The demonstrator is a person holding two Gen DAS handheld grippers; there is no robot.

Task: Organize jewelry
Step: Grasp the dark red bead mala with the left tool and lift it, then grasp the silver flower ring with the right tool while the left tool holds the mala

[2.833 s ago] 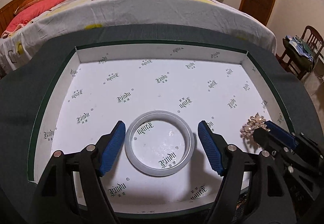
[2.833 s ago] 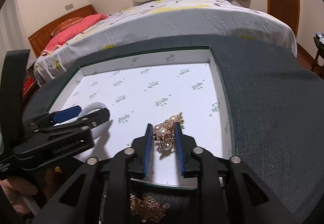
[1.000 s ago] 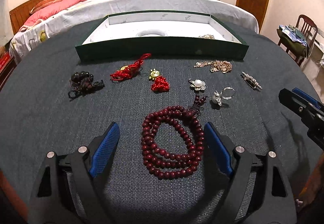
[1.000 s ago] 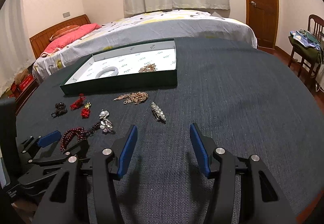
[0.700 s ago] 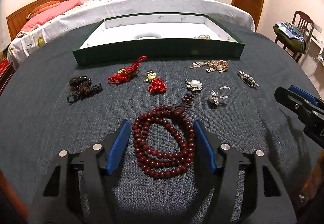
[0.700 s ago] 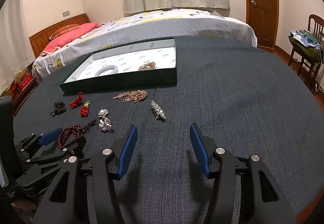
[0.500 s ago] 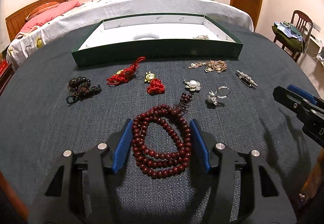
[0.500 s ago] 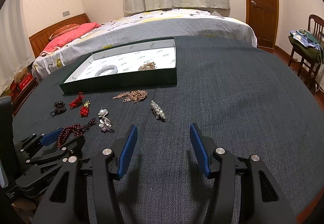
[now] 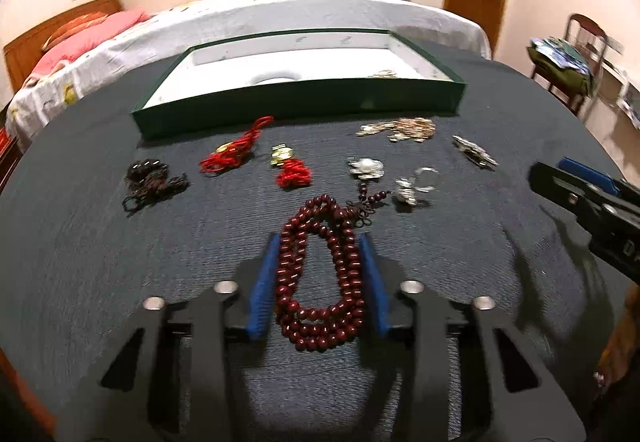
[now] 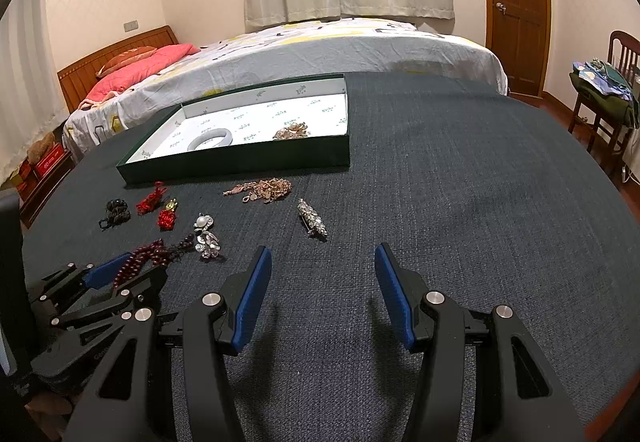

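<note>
Left gripper closing, blue fingers pressed against both flanks of the dark red bead bracelet, squeezing its coiled loop into a narrow oval on the bench; tassel end poking out past the tips toward the far right. Narrower than a second ago, when the same fingers stood wide of a rounder loop without touching it. Right gripper off to the side, fingers apart over bare cloth, nothing between them, unchanged from a second ago. Farther out, in a loose row: black cord knot, red cord charm, gold-and-red charm, pearl brooch, silver ring, gold chain, crystal bar brooch. Beyond those, green tray with a pale bangle and a gold piece already inside, as before. Behind the bench, a bed.
</note>
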